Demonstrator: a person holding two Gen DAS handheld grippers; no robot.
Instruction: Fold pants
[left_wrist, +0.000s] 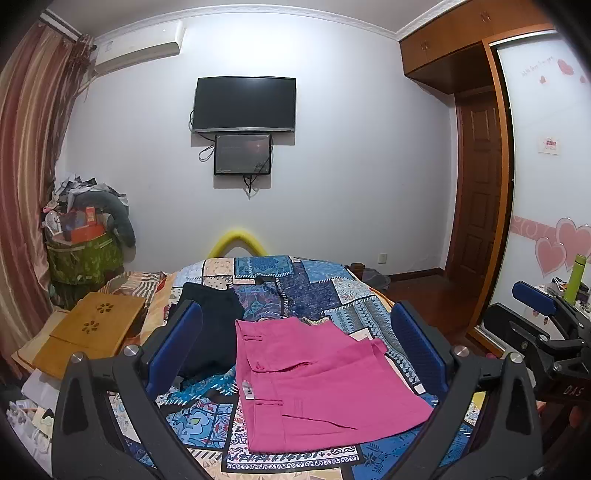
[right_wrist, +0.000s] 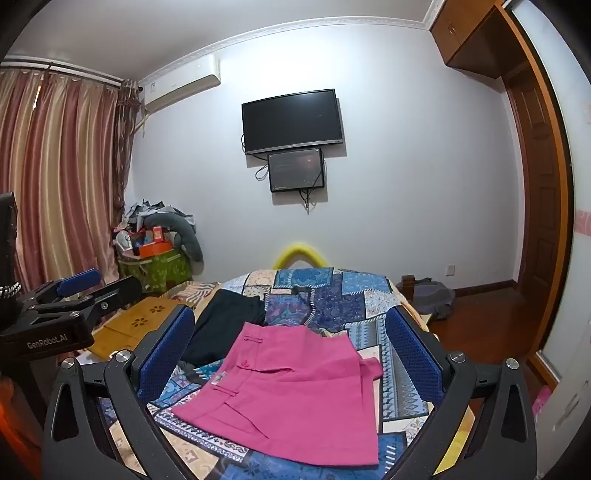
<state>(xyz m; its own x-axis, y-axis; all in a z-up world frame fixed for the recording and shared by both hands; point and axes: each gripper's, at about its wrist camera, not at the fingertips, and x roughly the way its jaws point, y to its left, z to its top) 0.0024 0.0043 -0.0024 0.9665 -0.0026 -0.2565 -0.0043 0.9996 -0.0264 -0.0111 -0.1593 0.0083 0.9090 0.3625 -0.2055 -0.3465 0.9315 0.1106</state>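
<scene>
Both claws, left gripper (left_wrist: 295, 354) and right gripper (right_wrist: 291, 354), gape empty above the pink pants (left_wrist: 314, 380), which lie folded just ahead, closer to the left.

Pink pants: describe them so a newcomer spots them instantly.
Find the bed with the blue patchwork bedspread under the wall TV. The pink pants lie folded flat on its near end. They are bright magenta, unlike the dark garment just beyond them on the left.
</scene>
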